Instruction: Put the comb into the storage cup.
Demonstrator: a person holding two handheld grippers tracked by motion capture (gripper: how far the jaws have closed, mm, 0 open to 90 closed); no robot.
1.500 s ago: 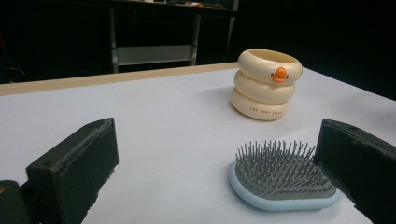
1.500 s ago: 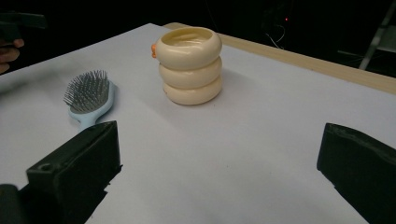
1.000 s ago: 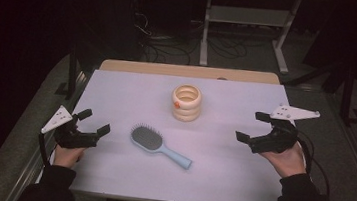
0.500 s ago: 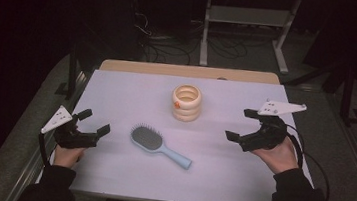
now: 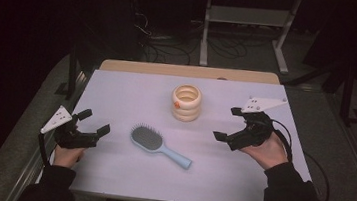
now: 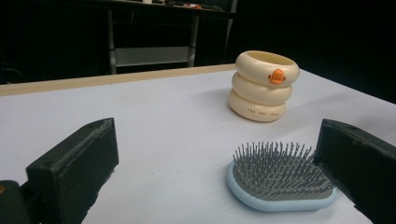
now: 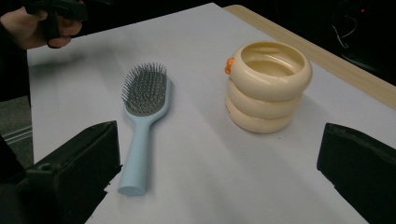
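Nothing grasped yet; work barely begun, by the look of it. Light blue hairbrush [image 5: 159, 145] lying flat on the white surface [image 5: 117, 94], bristles up, head toward the left gripper [image 5: 85, 131], handle end pointing toward the near right. Cream ring-stacked holder [image 5: 186, 103] with a small orange duck bill standing upright behind it, well apart from the brush, hollow top open and empty as seen in the right gripper view [image 7: 269, 84].

Left gripper low at the near left, jaws spread wide and holding nothing; in its own view the brush head [image 6: 280, 179] sitting just beside the right-hand jaw, not touched. Right gripper [image 5: 229, 128] raised above the surface at the right, jaws likewise wide apart and empty, aimed toward brush [image 7: 142, 116] and holder both.

Judged from this: approach only. Left to do, probably: closing on the brush, lifting it, and standing it in the holder. Which gripper takes it, not possible to tell.
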